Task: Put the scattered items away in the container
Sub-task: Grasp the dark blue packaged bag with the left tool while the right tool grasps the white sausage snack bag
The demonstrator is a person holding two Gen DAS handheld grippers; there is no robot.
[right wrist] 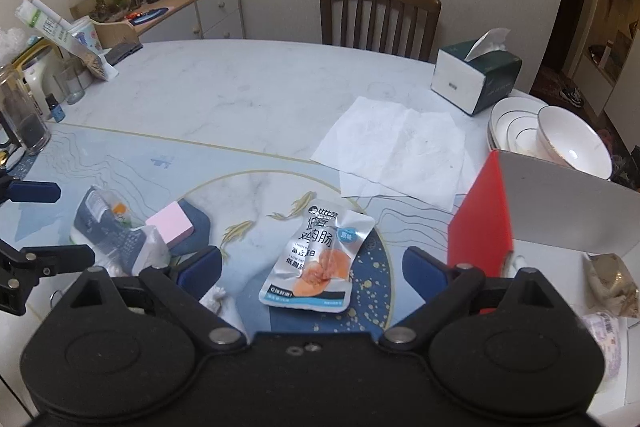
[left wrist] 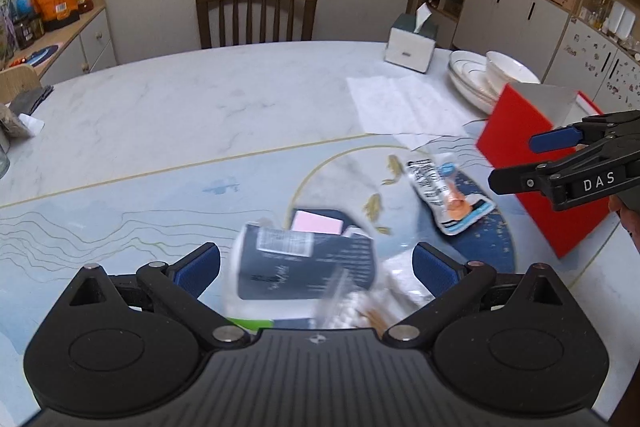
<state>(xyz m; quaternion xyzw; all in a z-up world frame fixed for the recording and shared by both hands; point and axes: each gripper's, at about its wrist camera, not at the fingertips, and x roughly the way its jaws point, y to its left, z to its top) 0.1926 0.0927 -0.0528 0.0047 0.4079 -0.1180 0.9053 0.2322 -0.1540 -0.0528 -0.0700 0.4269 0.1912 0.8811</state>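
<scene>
My left gripper (left wrist: 316, 267) is open, its fingers on either side of a dark packet with a white label (left wrist: 304, 267), blurred, lying on the table. A pink pad (left wrist: 318, 223) lies just behind it. The packet (right wrist: 108, 227) and pad (right wrist: 170, 223) show at left in the right wrist view. My right gripper (right wrist: 312, 269) is open above a silver snack pouch (right wrist: 316, 259), which also shows in the left wrist view (left wrist: 448, 189). The red box container (right wrist: 480, 219) stands open at right, with several items inside. It shows in the left wrist view (left wrist: 520, 131) too.
A white paper sheet (right wrist: 396, 147), a tissue box (right wrist: 476, 75) and stacked white bowls (right wrist: 560, 143) lie beyond the container. Glass jars and clutter (right wrist: 36, 99) stand at the table's left. A wooden chair (right wrist: 380, 15) is at the far edge.
</scene>
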